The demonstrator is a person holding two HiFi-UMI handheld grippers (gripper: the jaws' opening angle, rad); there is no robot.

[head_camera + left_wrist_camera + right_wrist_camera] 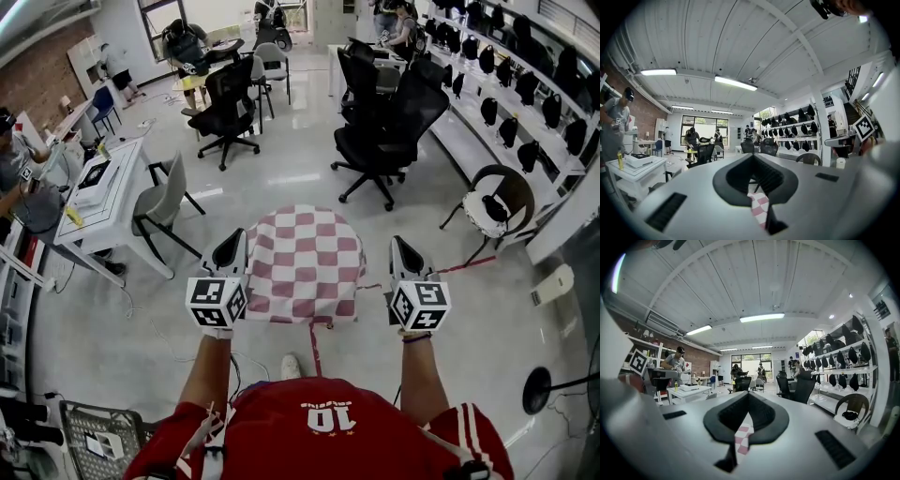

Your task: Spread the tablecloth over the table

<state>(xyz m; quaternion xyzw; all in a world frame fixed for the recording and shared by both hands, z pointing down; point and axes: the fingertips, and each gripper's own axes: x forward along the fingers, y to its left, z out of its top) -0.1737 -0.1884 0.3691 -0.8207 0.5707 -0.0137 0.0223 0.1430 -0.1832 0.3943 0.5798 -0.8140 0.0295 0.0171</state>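
Red shirt and two forearms filled the bottom of the head view, each hand holding a gripper out level. The left gripper and the right gripper were both clamped tight on the tablecloth, one at each near corner. Each gripper view showed a strip of the red-and-white checks pinched between the dark pads. The cloth stretched between them and away from the person, its far edge rounded, above the pale floor. Whatever lay beneath it was covered and could not be made out. A shoe and a thin red line on the floor showed just below its near edge. To the left stood a grey chair beside a white desk. Beyond the cloth were black office chairs. To the right were a round chair and long shelves of dark bags. A wire cart was cut off at the lower left corner. People at the back of the room were too small to read.
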